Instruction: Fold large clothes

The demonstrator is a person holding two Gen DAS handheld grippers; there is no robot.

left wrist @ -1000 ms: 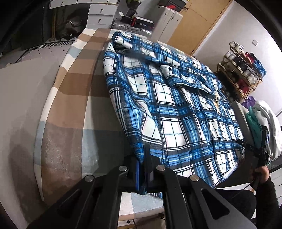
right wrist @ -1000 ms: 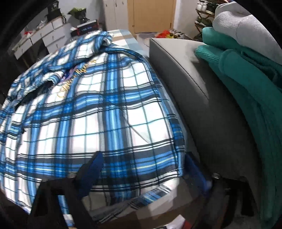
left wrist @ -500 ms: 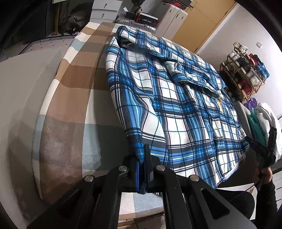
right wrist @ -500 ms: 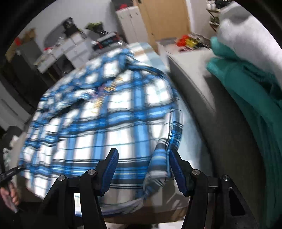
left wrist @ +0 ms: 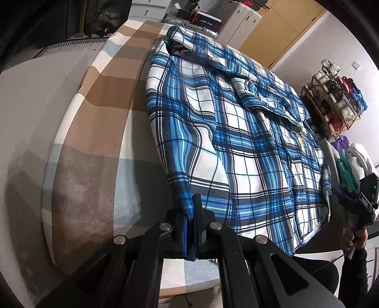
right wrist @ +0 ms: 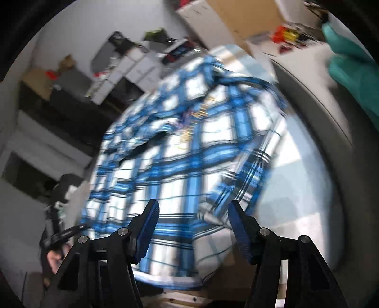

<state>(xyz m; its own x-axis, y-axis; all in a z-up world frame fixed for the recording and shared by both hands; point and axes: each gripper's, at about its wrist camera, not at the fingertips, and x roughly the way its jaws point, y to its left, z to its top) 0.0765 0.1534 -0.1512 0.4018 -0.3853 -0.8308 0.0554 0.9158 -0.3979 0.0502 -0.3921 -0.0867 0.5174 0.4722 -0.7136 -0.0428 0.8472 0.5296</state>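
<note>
A large blue and white plaid shirt (left wrist: 248,132) lies spread on a table covered with a tan, white and pale blue checked cloth (left wrist: 94,147). My left gripper (left wrist: 192,210) is shut on the shirt's near left hem corner. The right wrist view is blurred by motion; there the shirt (right wrist: 189,151) lies ahead. My right gripper (right wrist: 193,214) is open and empty, its blue pads (right wrist: 148,227) just above the shirt's near hem. The right gripper also shows in the left wrist view (left wrist: 350,196) at the shirt's right hem corner.
A grey cushion edge (right wrist: 315,99) with teal (right wrist: 353,75) and white (left wrist: 360,158) folded clothes runs along the table's right side. A shoe rack (left wrist: 336,99), white drawers (left wrist: 239,21) and a wooden door (left wrist: 281,30) stand behind.
My right gripper has let go of the shirt's right hem, pulled back and risen, its jaws now open. My left gripper has stayed shut on the left hem corner.
</note>
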